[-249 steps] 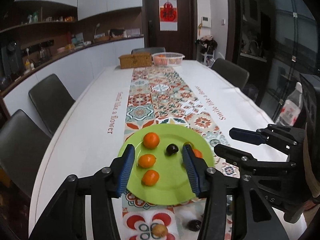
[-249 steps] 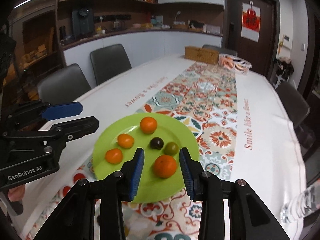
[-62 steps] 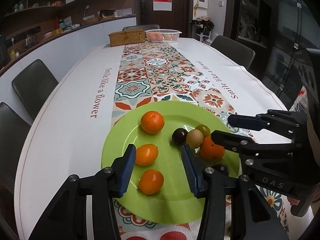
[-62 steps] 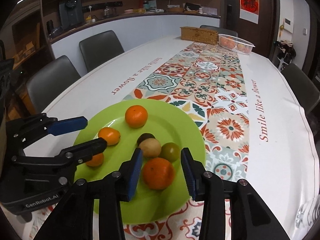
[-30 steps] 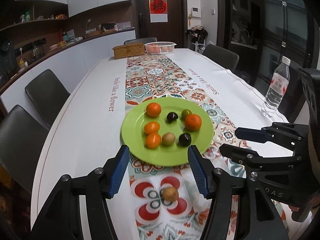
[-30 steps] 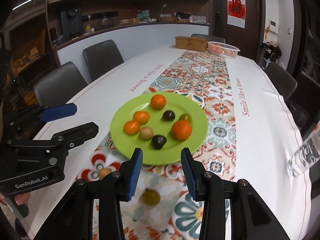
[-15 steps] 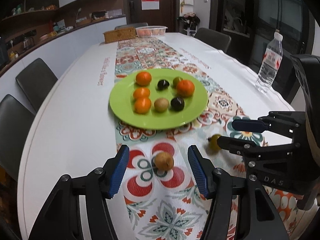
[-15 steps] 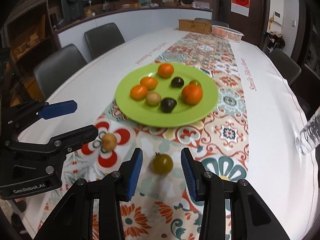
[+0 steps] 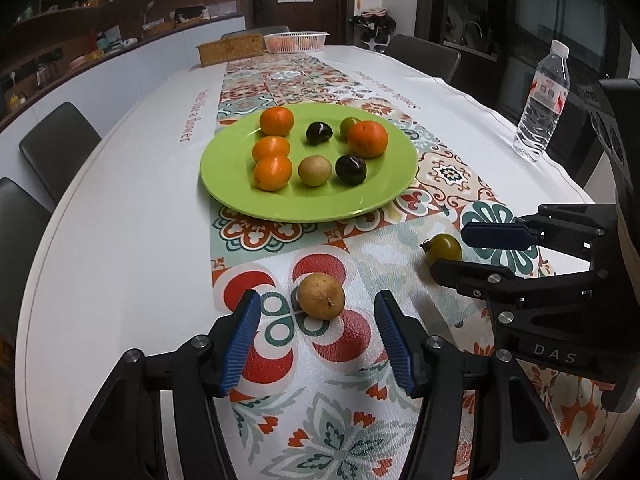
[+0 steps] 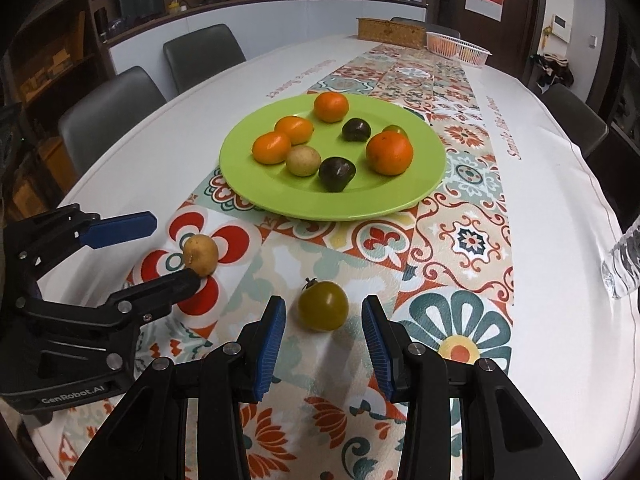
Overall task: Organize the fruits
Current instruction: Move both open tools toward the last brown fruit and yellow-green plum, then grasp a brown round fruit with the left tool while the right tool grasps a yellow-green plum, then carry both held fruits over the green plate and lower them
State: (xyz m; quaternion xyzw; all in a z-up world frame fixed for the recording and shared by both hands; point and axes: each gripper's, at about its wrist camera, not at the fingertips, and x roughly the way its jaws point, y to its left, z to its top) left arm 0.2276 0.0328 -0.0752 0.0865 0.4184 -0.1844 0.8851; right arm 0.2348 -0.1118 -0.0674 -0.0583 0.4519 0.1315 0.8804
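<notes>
Jaws stood wide on both tools you held, gripping nothing. Your left gripper [image 9: 318, 334] framed the tan fruit [image 9: 321, 295], which lay on the patterned runner [image 9: 340, 432] dead ahead, just past the blue pads and centred in the gap. Your right gripper [image 10: 323, 342] framed the green tomato [image 10: 323, 305] the same way, its stem tilted up and to the left. Each round fruit sat nearer its own tool, so neither arm needed to cross. Beyond both, the green plate [image 9: 308, 210] already carried seven fruits, with bare room along its near edge. A water bottle [image 9: 542, 106] stood well apart on the right.
</notes>
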